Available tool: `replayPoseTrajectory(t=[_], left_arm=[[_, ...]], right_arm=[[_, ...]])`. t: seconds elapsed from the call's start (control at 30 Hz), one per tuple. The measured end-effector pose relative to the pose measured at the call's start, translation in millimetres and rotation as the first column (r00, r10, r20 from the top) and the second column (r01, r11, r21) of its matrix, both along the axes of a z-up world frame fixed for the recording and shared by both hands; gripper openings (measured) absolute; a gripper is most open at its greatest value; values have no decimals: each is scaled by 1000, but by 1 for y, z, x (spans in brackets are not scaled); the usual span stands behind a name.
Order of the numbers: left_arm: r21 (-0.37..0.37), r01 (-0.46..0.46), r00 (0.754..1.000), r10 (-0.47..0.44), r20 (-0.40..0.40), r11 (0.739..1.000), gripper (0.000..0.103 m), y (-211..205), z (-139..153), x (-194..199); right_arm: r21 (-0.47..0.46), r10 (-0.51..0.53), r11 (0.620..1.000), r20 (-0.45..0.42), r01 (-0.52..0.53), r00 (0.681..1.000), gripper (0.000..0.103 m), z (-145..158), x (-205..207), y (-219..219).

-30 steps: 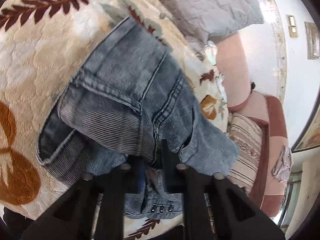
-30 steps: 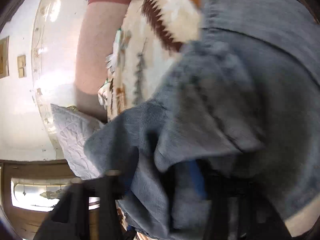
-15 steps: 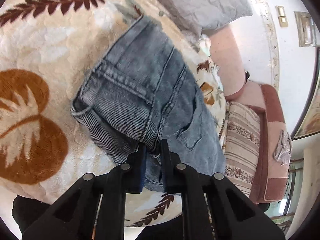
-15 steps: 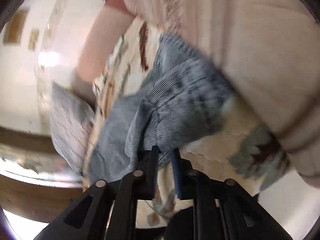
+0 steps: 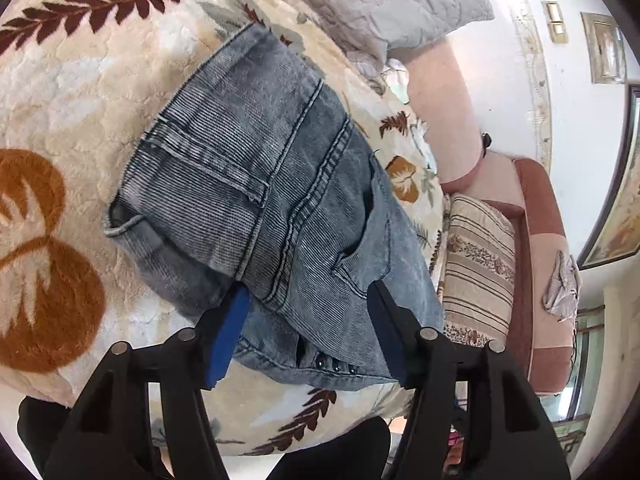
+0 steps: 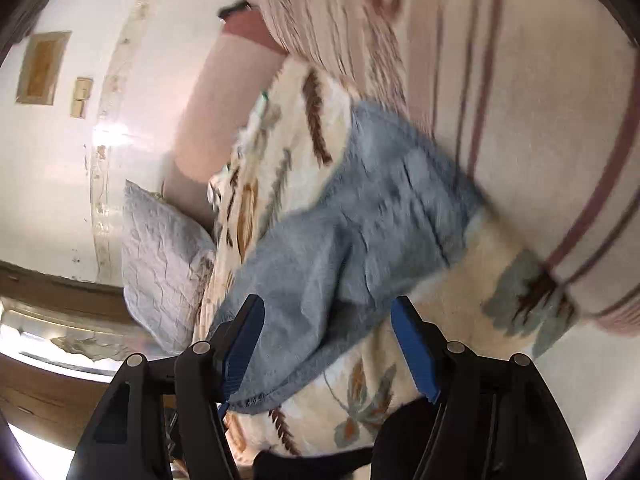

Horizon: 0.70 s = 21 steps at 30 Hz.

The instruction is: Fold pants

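Grey-blue denim pants [image 5: 264, 208] lie folded in a compact stack on a cream blanket with a leaf pattern [image 5: 72, 92]. My left gripper [image 5: 308, 320] is open, its blue-padded fingers spread either side of the near edge of the stack, holding nothing. In the right wrist view the pants [image 6: 360, 232] look blurred on the same blanket [image 6: 460, 312]. My right gripper [image 6: 328, 340] is open, fingers spread around the near corner of the fabric.
A grey quilted pillow [image 5: 384, 0] lies at the far side of the blanket. A striped cushion [image 5: 480, 260] and a pink-and-brown sofa arm [image 5: 540, 240] stand to the right. The blanket's near edge drops off just below the pants.
Both grippers were shut on the pants and have opened, letting the fabric go. The pants now lie flat in a folded stack on the blanket.
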<state>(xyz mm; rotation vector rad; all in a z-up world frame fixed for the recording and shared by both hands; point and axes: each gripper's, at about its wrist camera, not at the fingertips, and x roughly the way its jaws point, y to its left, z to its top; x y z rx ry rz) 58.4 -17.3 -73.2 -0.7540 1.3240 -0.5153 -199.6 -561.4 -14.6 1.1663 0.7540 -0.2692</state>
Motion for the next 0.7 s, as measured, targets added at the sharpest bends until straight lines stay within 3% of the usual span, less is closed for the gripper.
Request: replayPoseTrajectory(t=[0.17,0.27,0.3,0.33,0.4,0.43,0.47,0.53,0.6,0.67,0.7], left_arm=[[4,17,1000,-17,-20,1000,60,-6,-6,4],[5,13,1000,-13,-28,1000,58,-9,-12,10],[-7,20,999,-20,-27,1000,49,-11,-13,12],[-13,26,999,-26,-22,1000,31,-12,-13,15],[0,26,1000,-26,-16,1000,14,-12,-13,19],[-12,19,1000,-19,-18,1000,10,-9,-12,20],[-55,3,1000,-4,-20,998,9,-4,-9,20],[-100,-24,1000,25,6,995,9,5,3,20],[-74,-41,997,46,68,996,9,12,17,18],[-47,-47,994,51,99,998,9,16,20,15],[-34,-40,995,43,91,999,9,15,16,14]], right_arm=[[-44,-33,999,-194,25,981,68,-11,40,-18],[-87,-27,996,-354,-4,935,66,-30,63,-16],[-84,-12,996,-411,-25,912,64,-41,71,-13],[-83,4,996,-444,-45,896,58,-49,73,-12],[-123,52,984,-496,-130,867,32,-54,80,-8],[-113,89,980,-487,-164,869,9,-50,85,-7],[-116,100,980,-427,-164,899,2,-33,89,-7],[-178,137,970,-158,-165,978,2,28,93,-4],[-278,148,951,28,-135,989,2,78,83,3],[-327,126,941,96,-88,987,1,88,70,2],[-334,111,939,57,-86,992,1,74,66,-1]])
